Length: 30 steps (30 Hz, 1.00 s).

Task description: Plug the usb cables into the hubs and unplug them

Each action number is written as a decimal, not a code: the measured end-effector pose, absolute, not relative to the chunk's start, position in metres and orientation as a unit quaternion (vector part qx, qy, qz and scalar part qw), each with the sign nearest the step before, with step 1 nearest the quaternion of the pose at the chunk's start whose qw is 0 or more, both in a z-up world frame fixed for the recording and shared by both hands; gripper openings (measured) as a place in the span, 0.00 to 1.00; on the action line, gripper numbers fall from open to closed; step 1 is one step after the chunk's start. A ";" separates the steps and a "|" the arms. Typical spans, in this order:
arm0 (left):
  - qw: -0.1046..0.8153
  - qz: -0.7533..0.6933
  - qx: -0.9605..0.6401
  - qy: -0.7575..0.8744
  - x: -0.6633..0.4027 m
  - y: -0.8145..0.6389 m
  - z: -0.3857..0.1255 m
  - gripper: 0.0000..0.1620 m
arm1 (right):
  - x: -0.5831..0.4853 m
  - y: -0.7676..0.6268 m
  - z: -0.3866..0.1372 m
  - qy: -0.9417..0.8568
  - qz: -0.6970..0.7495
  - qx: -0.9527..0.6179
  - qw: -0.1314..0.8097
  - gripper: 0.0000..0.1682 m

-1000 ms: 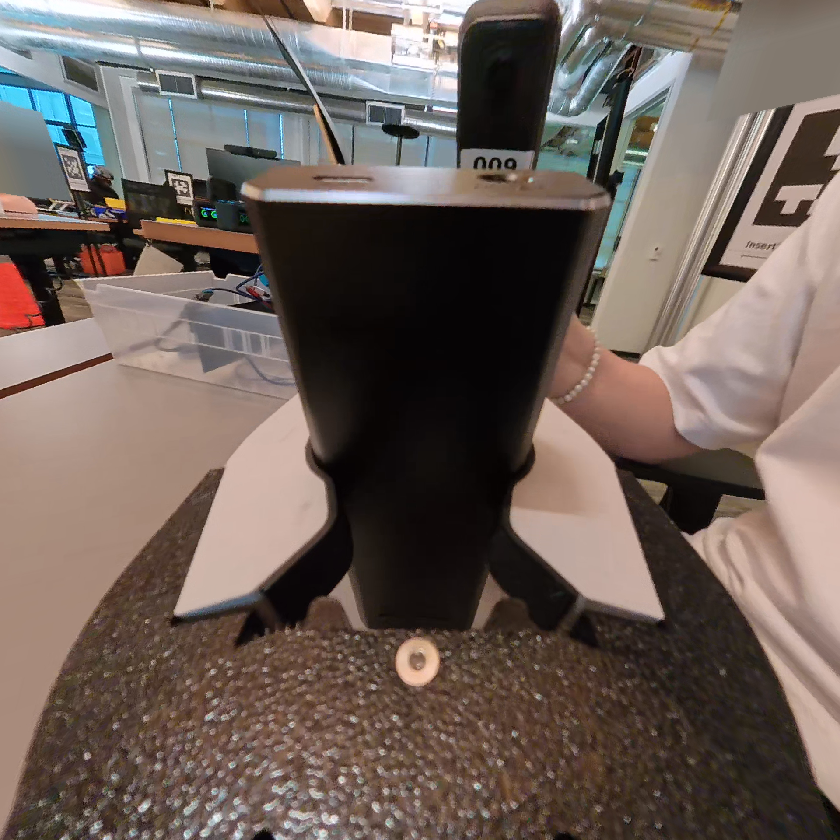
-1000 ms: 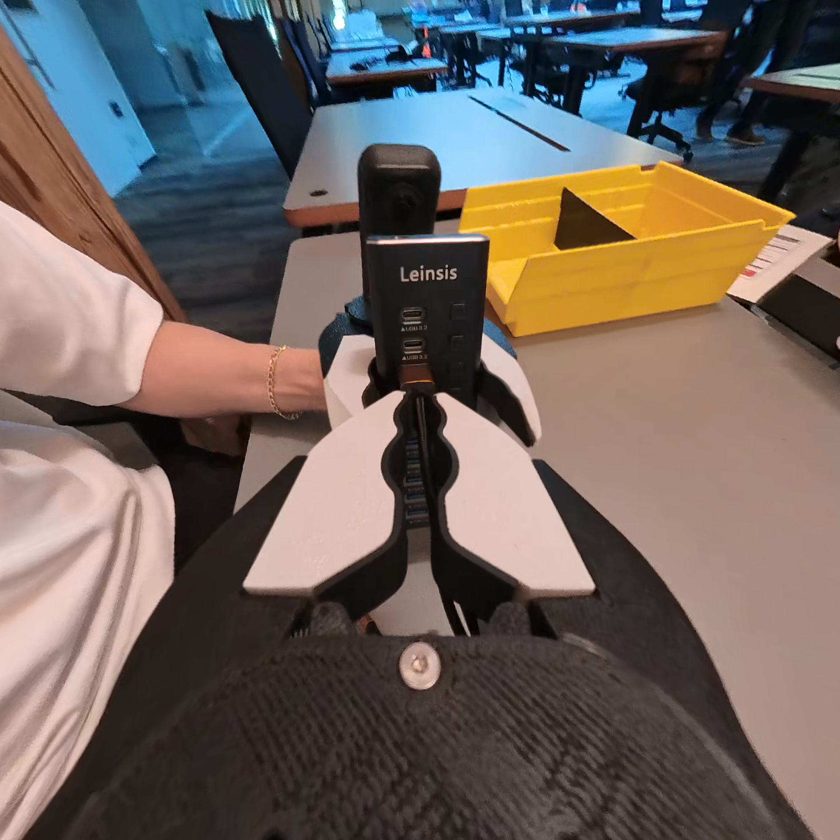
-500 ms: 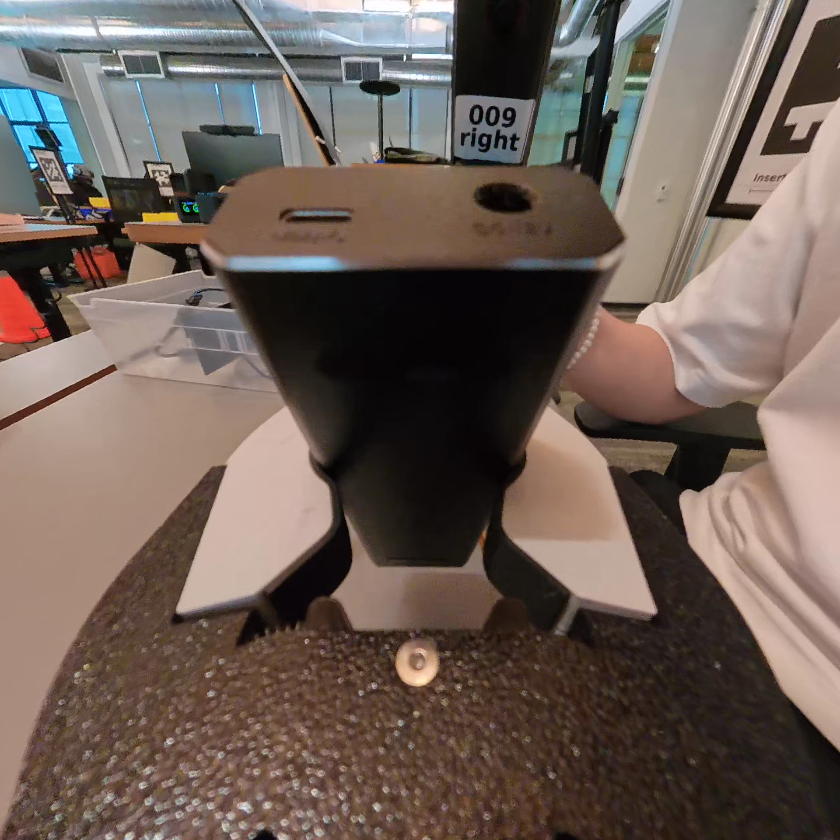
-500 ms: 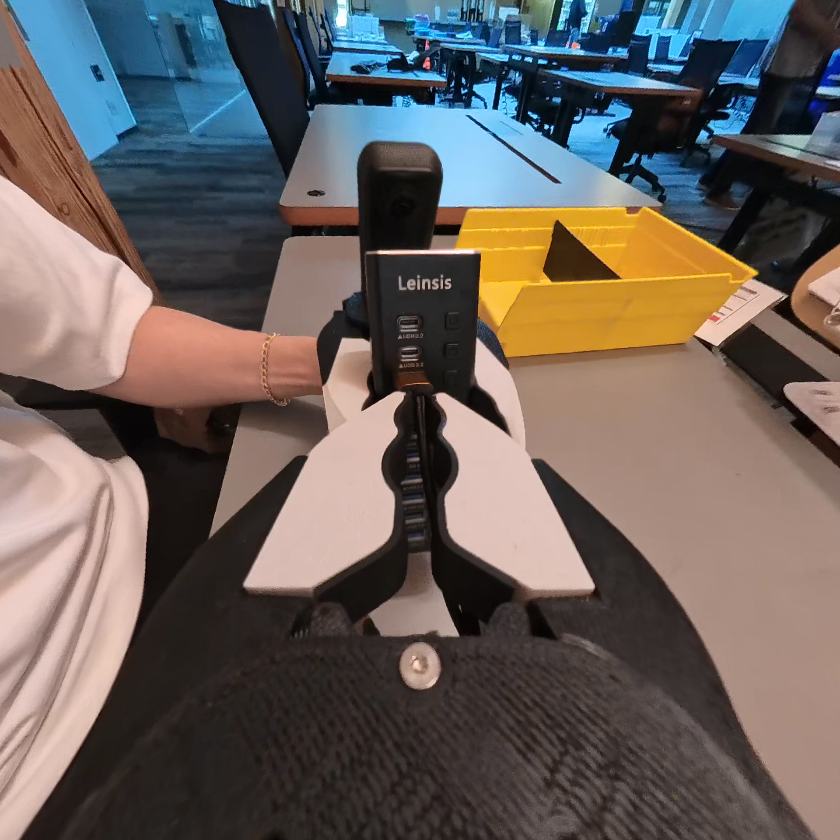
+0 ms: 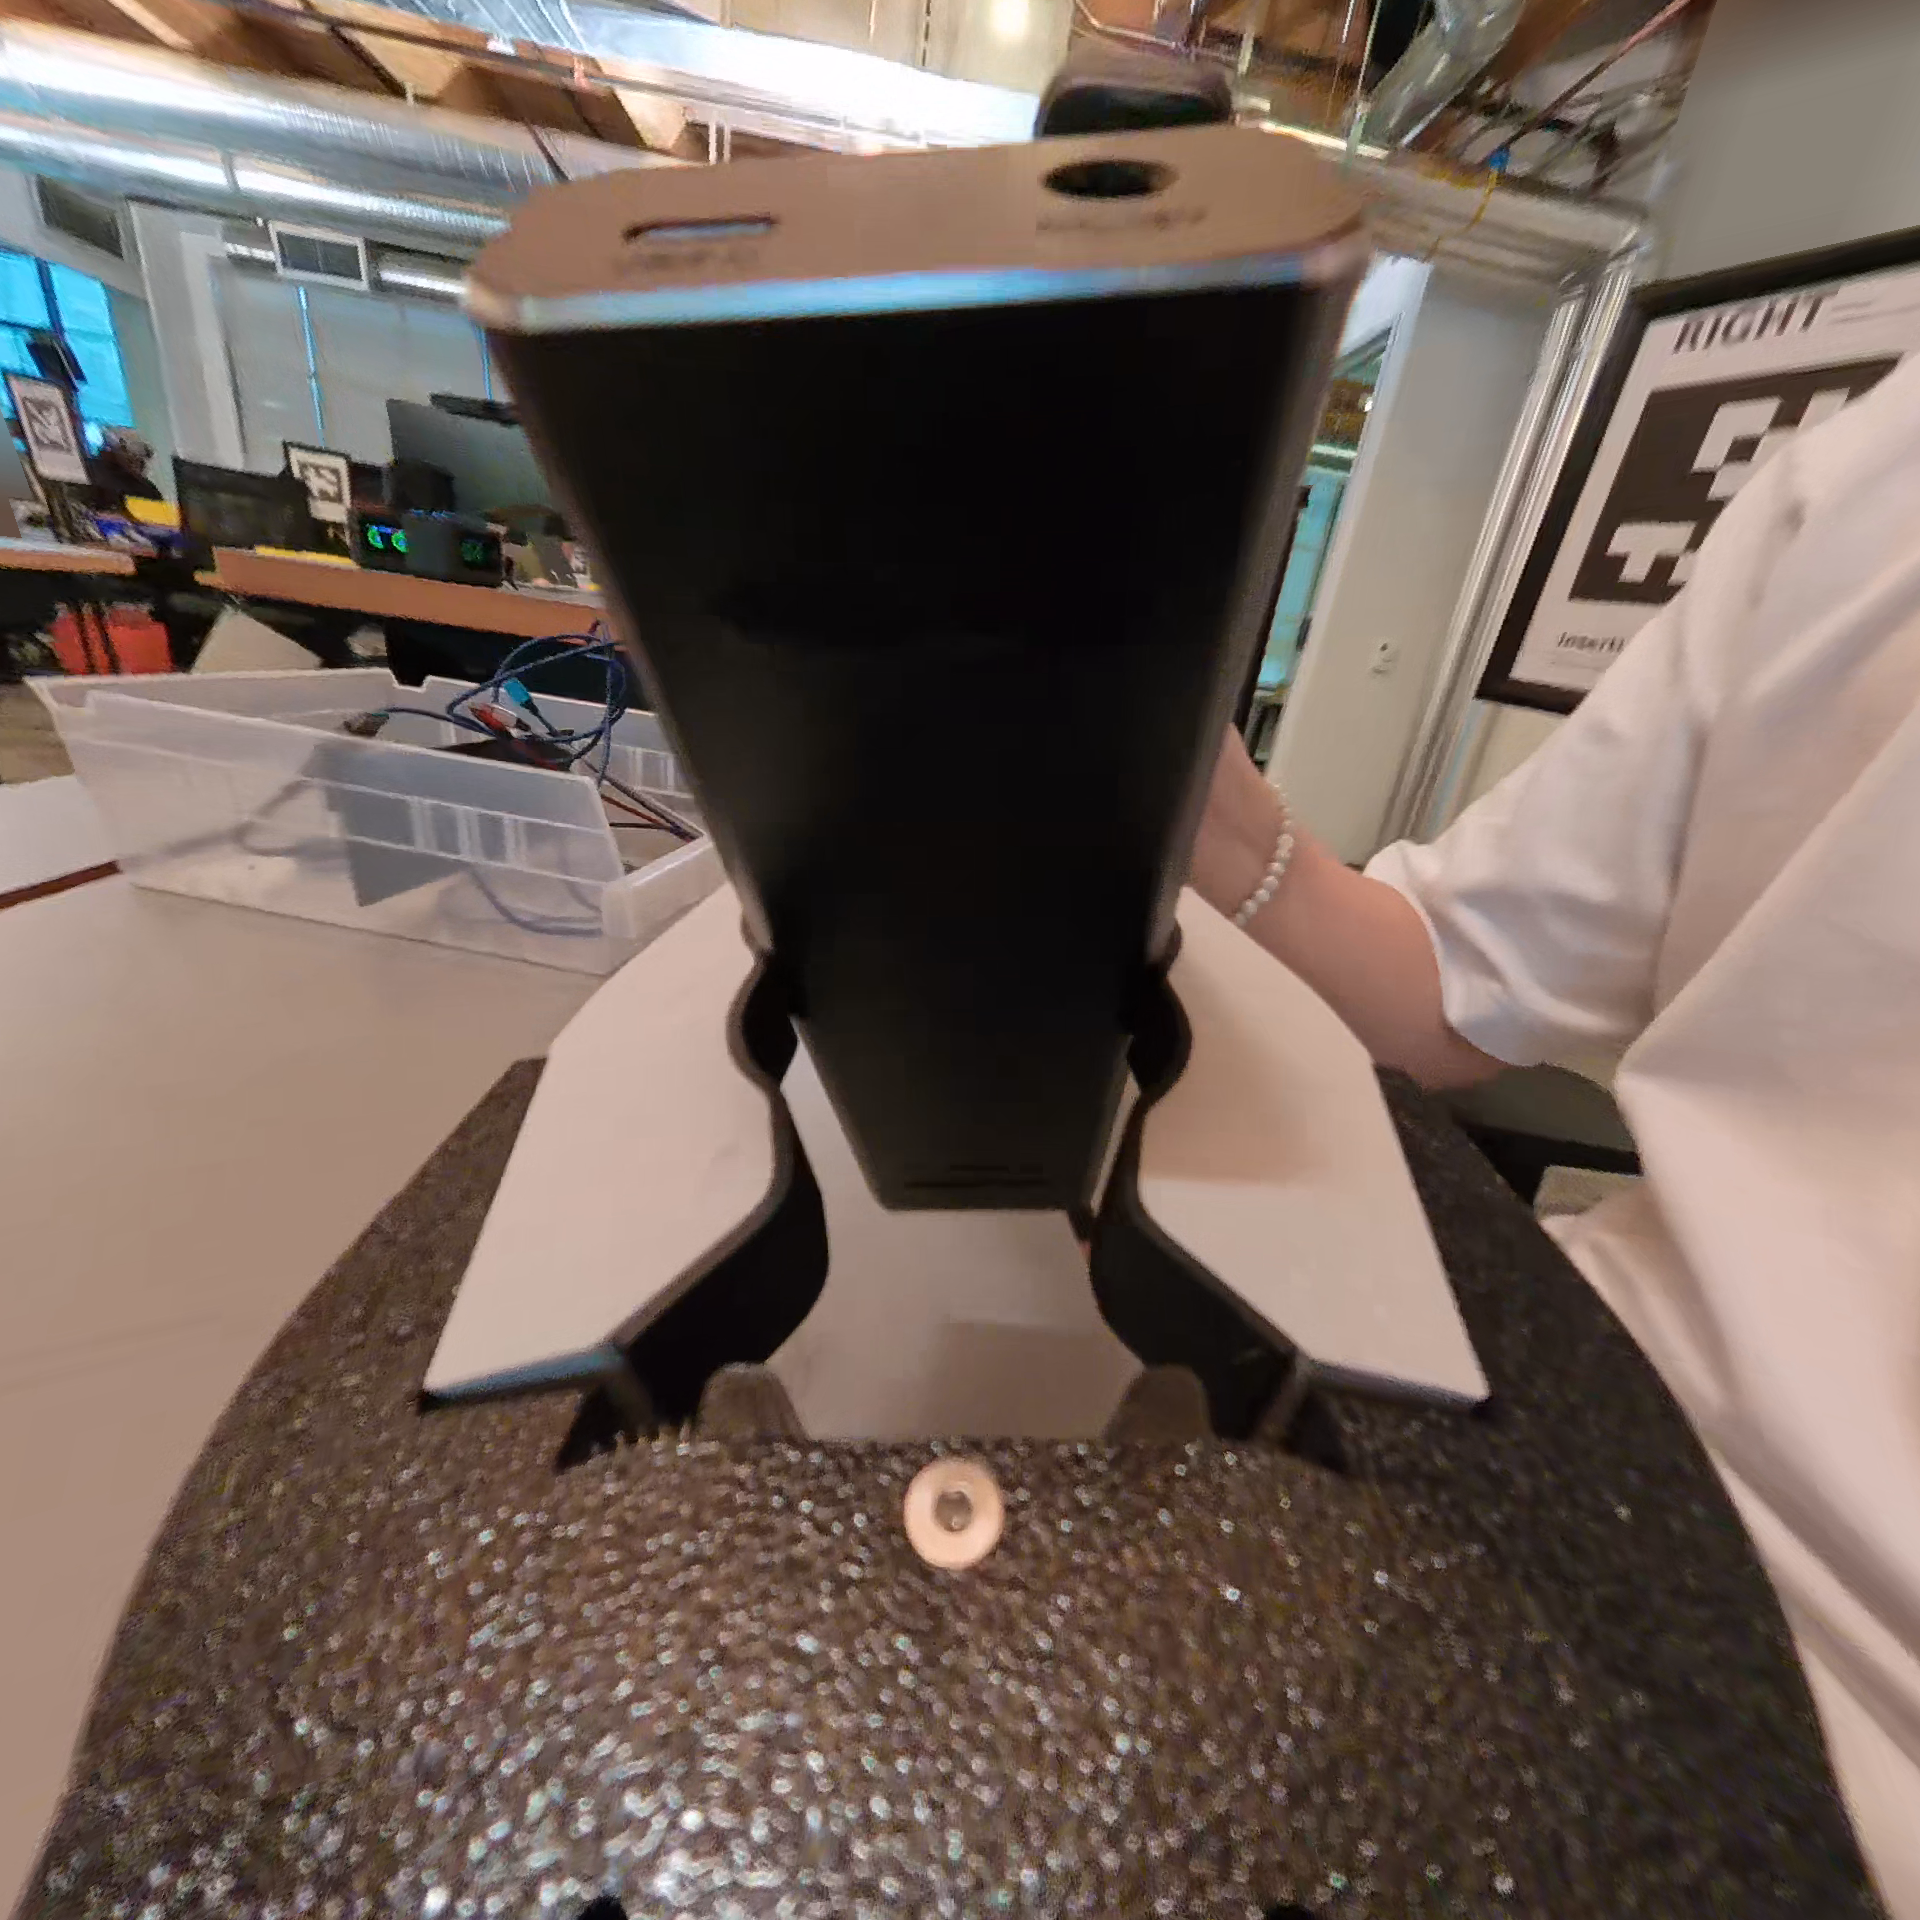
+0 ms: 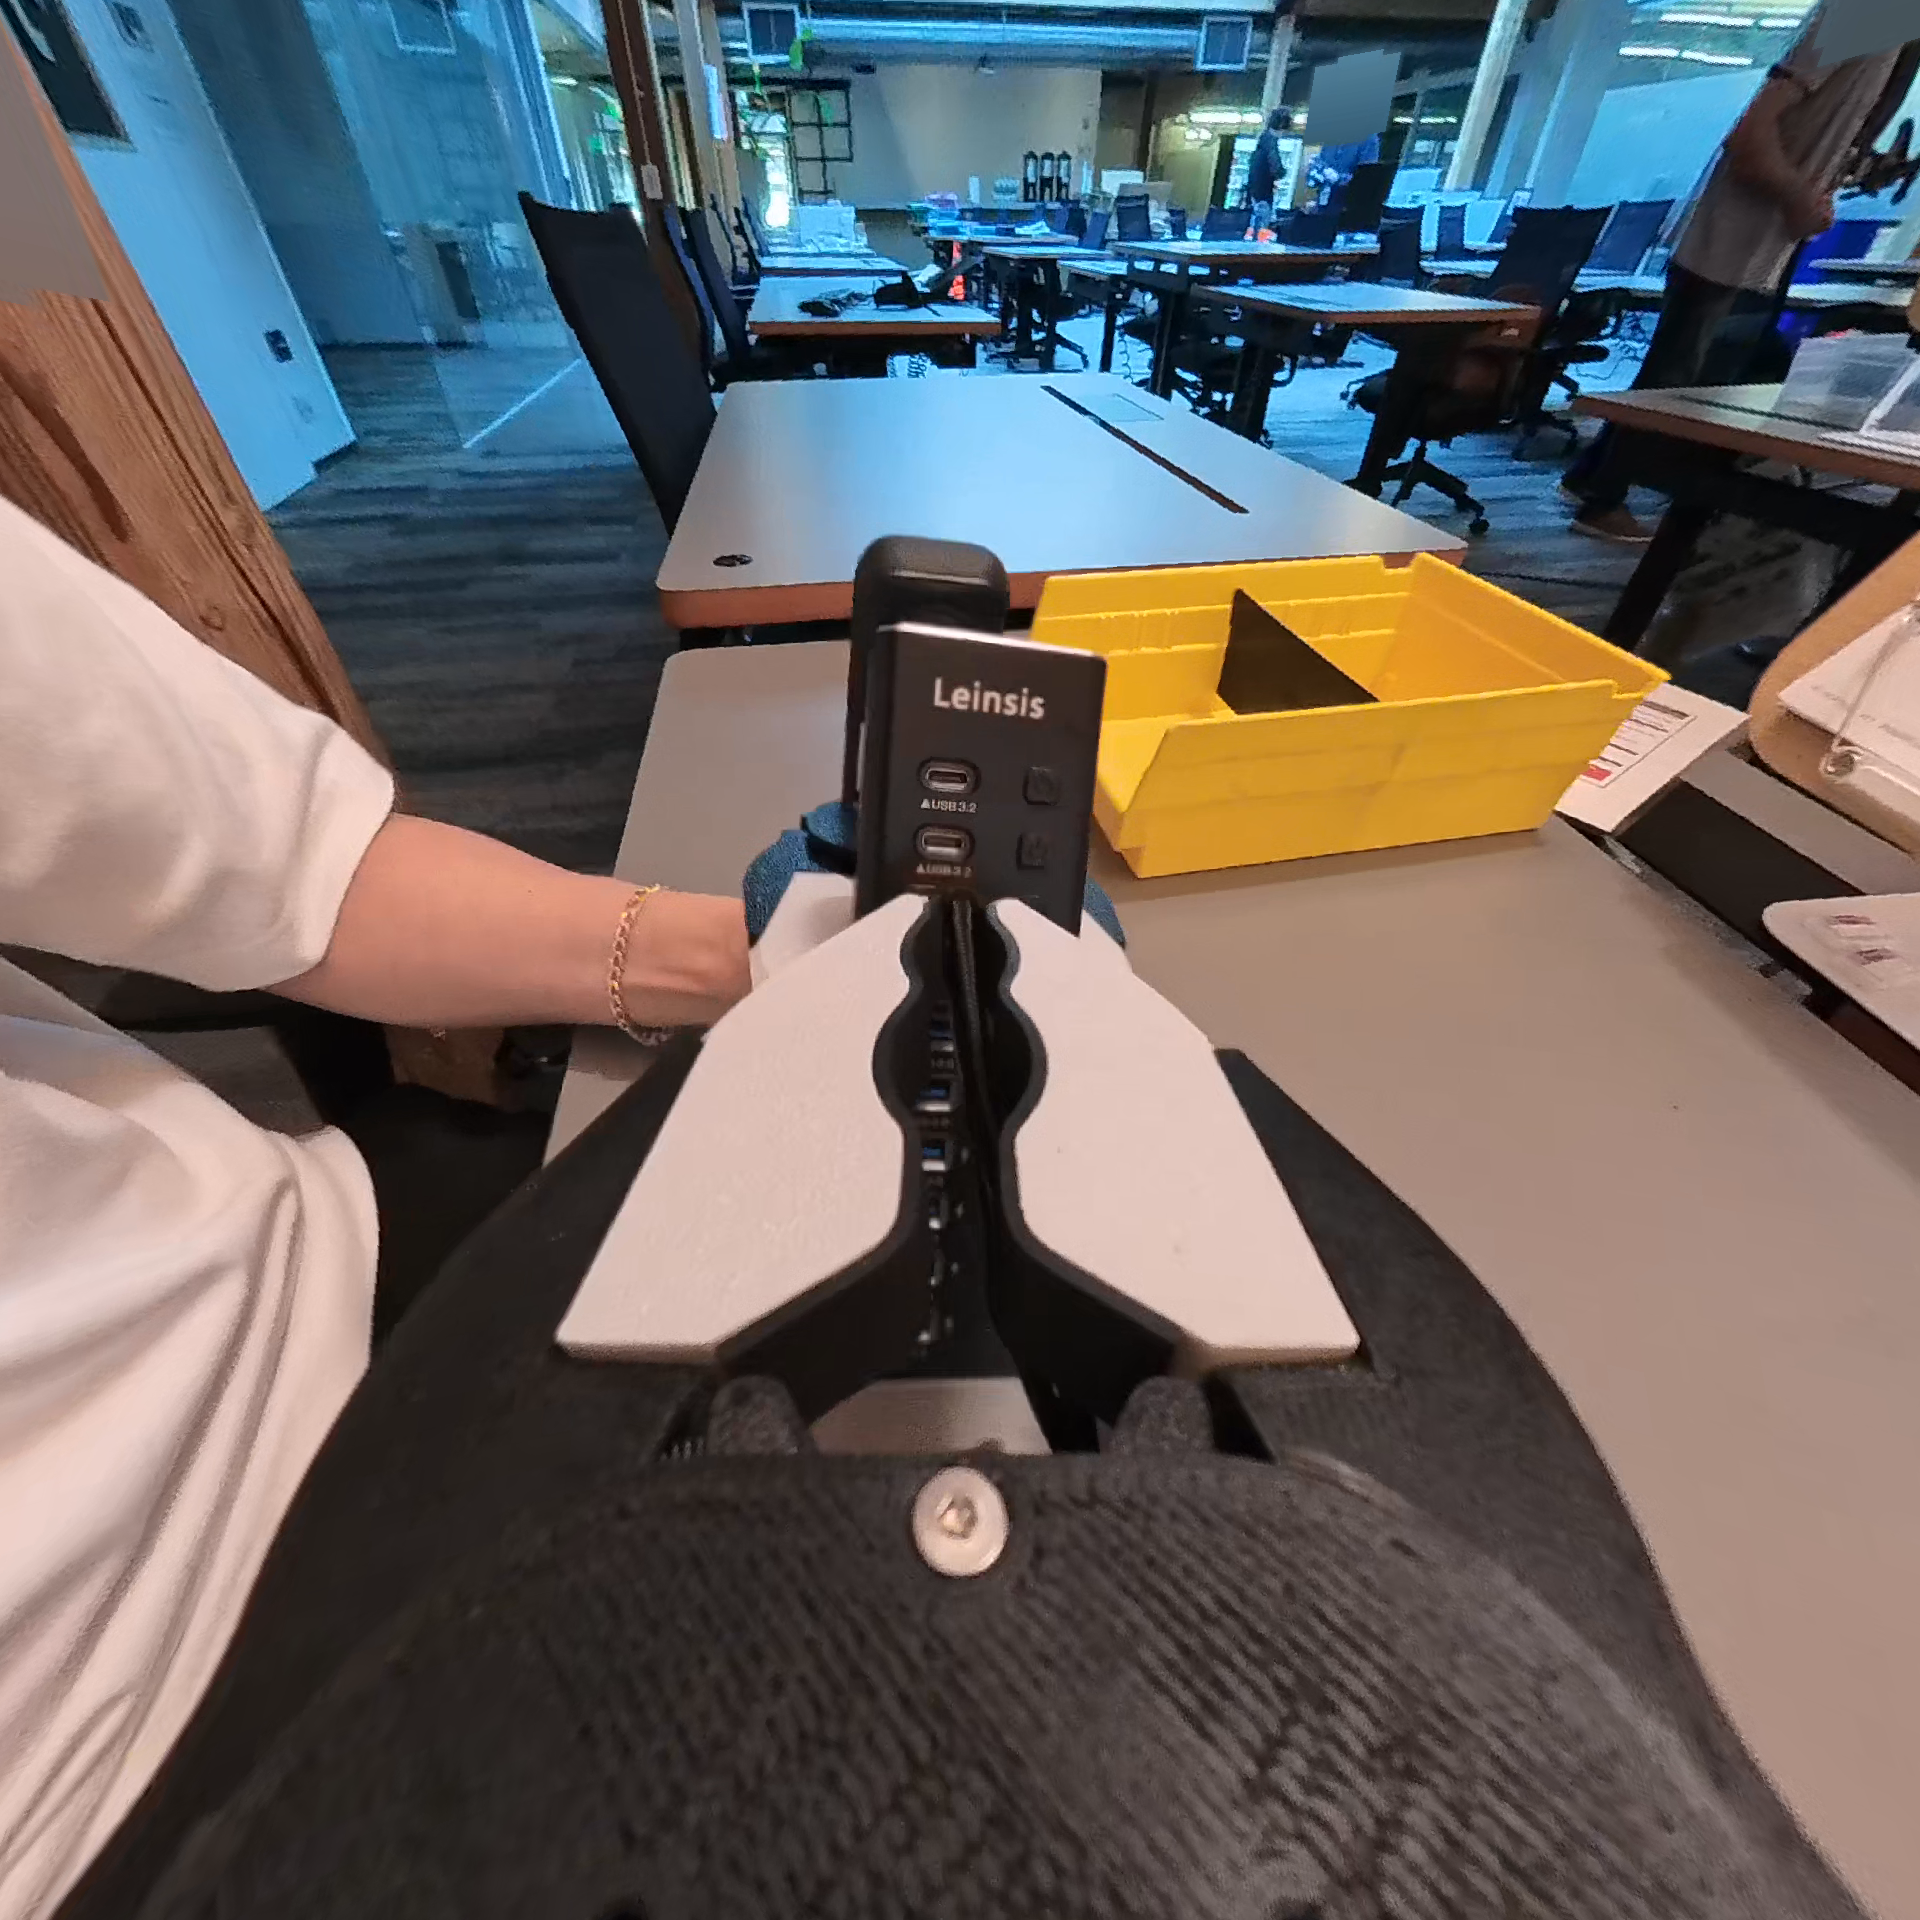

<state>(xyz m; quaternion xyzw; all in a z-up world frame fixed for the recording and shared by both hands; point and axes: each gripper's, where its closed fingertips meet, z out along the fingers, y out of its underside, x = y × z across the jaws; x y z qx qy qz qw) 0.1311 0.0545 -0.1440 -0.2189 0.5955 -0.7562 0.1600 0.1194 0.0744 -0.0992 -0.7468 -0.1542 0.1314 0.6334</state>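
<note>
Black slab-shaped USB hub [image 5: 914,675], upright in left tongs [image 5: 951,997] clamped on its sides; right tongs [image 6: 961,935] pinch thin black cable [image 6: 971,1039] at its port face.

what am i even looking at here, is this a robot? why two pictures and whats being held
No robot: a person in a white shirt holds a hand-operated two-finger gripper in each hand, and each gripper has a camera looking along its fingers, hence two pictures.

In the left wrist view, the left gripper clamps a black USB hub seen from its plain back. A clear bin of cables sits on the table behind it.

In the right wrist view, the right gripper is shut on a thin black cable, right at the same hub's port side. The plug itself is hidden. A yellow bin stands beyond.
</note>
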 end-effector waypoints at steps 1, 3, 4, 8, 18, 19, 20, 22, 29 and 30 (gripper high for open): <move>0.151 -0.759 -0.228 0.590 0.132 0.056 -0.142 0.39 | 0.123 0.074 -0.100 -0.148 0.129 -0.750 0.632 0.04; 0.173 -0.747 -0.251 0.591 0.139 0.063 -0.144 0.38 | 0.132 0.073 -0.105 -0.135 0.111 -0.769 0.616 0.04; 0.197 -0.725 -0.261 0.606 0.143 0.067 -0.149 0.38 | 0.138 0.072 -0.113 -0.130 0.091 -0.789 0.594 0.04; 0.255 -0.660 -0.253 0.659 0.145 0.079 -0.155 0.37 | 0.142 0.070 -0.125 -0.126 0.092 -0.813 0.562 0.03; 0.251 -0.647 -0.255 0.673 0.145 0.087 -0.162 0.37 | 0.147 0.072 -0.139 -0.136 0.082 -0.825 0.542 0.03; 0.249 -0.649 -0.255 0.673 0.144 0.087 -0.161 0.37 | 0.146 0.072 -0.139 -0.137 0.079 -0.825 0.542 0.03; 0.245 -0.651 -0.254 0.672 0.143 0.087 -0.160 0.37 | 0.145 0.072 -0.139 -0.138 0.079 -0.825 0.542 0.03; 0.246 -0.648 -0.253 0.675 0.143 0.088 -0.162 0.37 | 0.146 0.072 -0.142 -0.139 0.084 -0.828 0.537 0.03; 0.227 -0.670 -0.240 0.664 0.139 0.086 -0.158 0.37 | 0.141 0.069 -0.140 -0.138 0.128 -0.819 0.542 0.03; 0.223 -0.679 -0.235 0.659 0.137 0.085 -0.156 0.37 | 0.139 0.069 -0.137 -0.139 0.137 -0.813 0.548 0.03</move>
